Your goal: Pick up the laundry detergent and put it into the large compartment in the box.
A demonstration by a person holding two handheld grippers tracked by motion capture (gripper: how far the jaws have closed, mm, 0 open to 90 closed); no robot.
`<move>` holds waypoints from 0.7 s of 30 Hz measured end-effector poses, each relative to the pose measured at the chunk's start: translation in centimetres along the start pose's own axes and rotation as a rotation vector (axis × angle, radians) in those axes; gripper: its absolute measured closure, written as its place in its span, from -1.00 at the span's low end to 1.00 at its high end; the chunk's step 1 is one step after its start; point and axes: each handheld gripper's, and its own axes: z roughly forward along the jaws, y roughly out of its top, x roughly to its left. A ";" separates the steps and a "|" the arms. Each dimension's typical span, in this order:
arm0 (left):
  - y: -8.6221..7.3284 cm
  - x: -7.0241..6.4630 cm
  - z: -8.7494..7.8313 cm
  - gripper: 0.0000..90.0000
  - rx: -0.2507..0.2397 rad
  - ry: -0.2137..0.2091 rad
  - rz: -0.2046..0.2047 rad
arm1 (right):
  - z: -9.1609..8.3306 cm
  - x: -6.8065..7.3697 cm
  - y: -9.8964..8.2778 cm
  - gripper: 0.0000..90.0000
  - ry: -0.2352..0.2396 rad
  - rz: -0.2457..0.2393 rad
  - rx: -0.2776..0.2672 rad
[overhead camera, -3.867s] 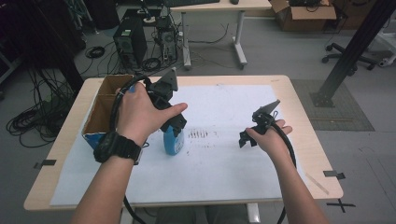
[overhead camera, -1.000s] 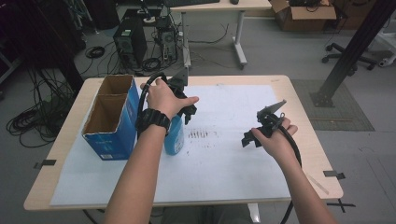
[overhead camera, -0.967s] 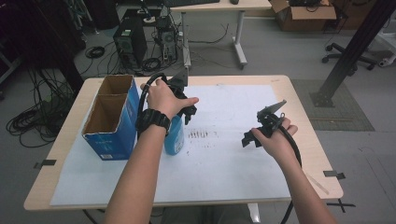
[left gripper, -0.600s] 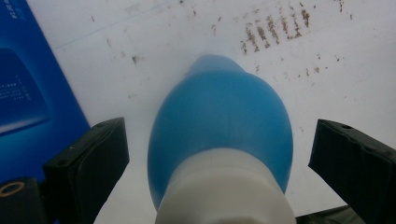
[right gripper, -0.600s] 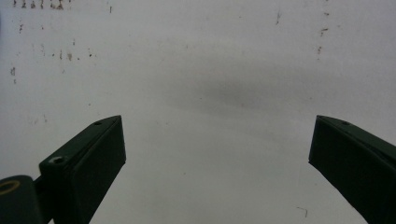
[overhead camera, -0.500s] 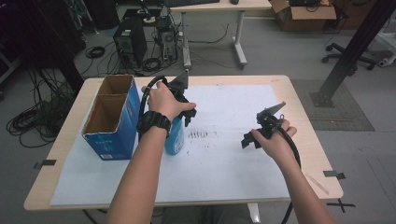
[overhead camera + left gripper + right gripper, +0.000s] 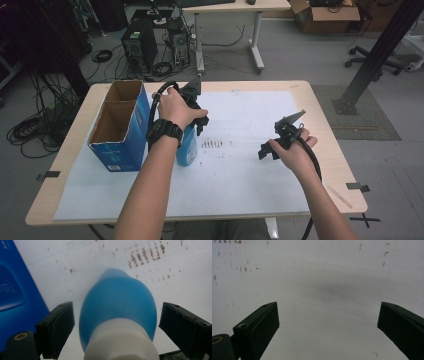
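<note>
White paper is covering the worktop; the left gripper is straddling the blue bottle untouching beside the box, the right gripper gaping over bare paper near the right edge.

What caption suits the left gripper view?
Open left tool straddling a blue bottle with a white cap, above stained white paper.

We see a blue bottle with a white neck standing upright on the white paper. It sits between our left jaws, which are spread wide, not touching it.
</note>
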 end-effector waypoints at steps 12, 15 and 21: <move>0.0 0.1 0.0 -0.58 0.000 -0.005 -0.002 | 0.1 0.1 0.0 -0.91 -0.002 -0.002 0.005; 0.0 0.2 0.1 -0.53 -0.001 -0.011 -0.001 | 0.2 0.1 0.0 -0.91 0.000 0.002 0.006; -0.1 0.4 -0.1 -0.50 -0.004 -0.014 -0.008 | 0.3 0.2 0.1 -0.91 0.000 -0.001 0.009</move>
